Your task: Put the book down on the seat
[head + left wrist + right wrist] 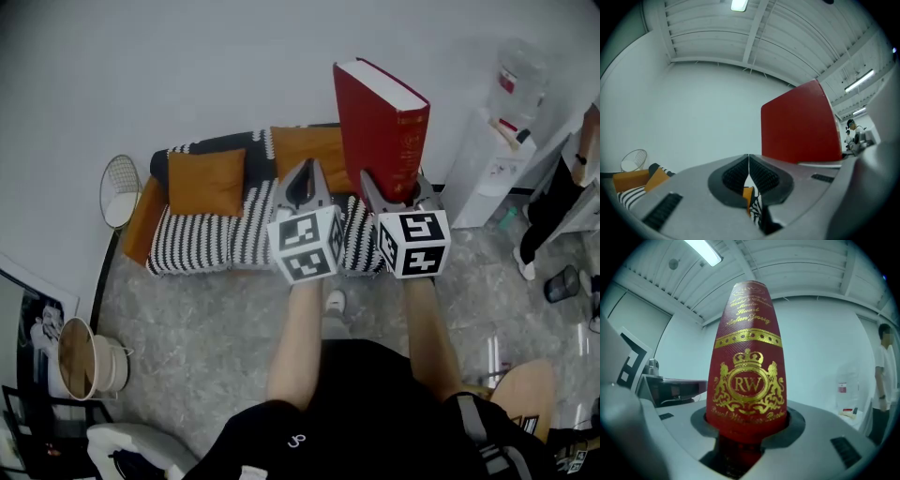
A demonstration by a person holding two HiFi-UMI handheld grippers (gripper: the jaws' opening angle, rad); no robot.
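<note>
The right tongs (747,430) stand parted to the thickness of the book (380,117) and clamp its lower end, spine turned toward their own camera, so the red volume stands upright in the air; a grip by one end keeps the covers shut and leaves a broad face free to be laid flat. The left tongs (749,164) are closed tip to tip with nothing between them; they hang just beside the right ones, probably to keep clear or be ready to steady the load. The book touches nothing but the tongs; in the head view it shows over the right end of the sofa (141,220), whose striped seat (197,246) lies in front of the orange cushions (206,180) propped against the back. By my reading, the setting down is not yet begun; the book would need tipping over and lowering onto that seat.
</note>
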